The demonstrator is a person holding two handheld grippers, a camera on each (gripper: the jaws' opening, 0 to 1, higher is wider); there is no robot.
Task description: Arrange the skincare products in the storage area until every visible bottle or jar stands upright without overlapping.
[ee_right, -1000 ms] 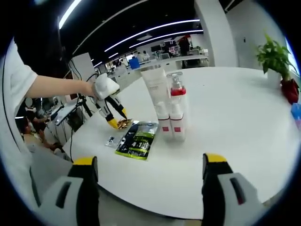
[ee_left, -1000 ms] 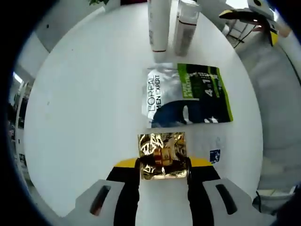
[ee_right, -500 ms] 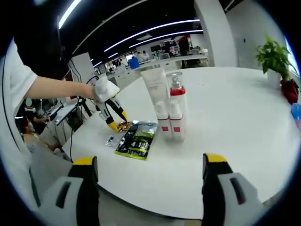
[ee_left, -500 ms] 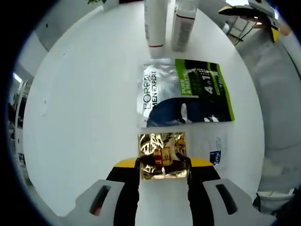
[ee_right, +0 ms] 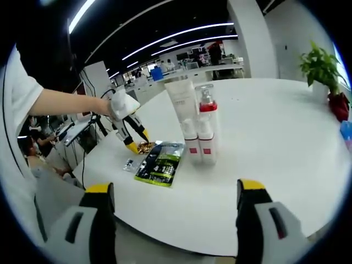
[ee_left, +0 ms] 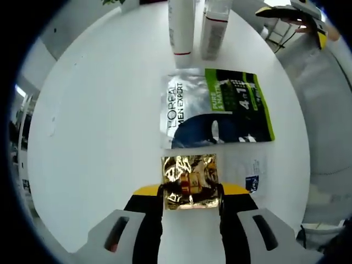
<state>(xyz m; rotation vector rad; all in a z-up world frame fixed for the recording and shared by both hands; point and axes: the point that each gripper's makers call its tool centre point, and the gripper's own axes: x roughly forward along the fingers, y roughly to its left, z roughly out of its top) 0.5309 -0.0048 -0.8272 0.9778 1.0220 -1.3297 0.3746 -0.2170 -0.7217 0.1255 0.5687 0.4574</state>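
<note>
- Two jaws of your left gripper [ee_left: 191,193] are clamped on a gold foil sachet [ee_left: 190,188], one jaw on each side edge; the sachet sits between the yellow tips, low over the white surface [ee_left: 99,126].
- Just ahead of those jaws lies a flat L'Oréal Men Expert sachet [ee_left: 217,107], silver, dark blue and green, its near edge just beside the gold one.
- To the right of your left jaws, a small clear packet with a blue mark [ee_left: 248,171] lies flat on the surface, close to the gold foil.
- Farther ahead, beyond the green sachet, a white tube [ee_left: 181,27] and a white bottle with a red band [ee_left: 215,30] stand upright side by side.
- Your right gripper [ee_right: 176,212] has its jaws wide apart and holds nothing; they frame the near rim of the surface.
- From the right gripper view, the tube and the red-collared pump bottle stand together ahead, between the jaws, and you cannot tell whether they touch.
- Left of them in that view lie the green sachet and the small packet, with your left gripper at the gold sachet.
- A potted plant [ee_right: 322,69] stands far ahead to the right of your right jaws.
</note>
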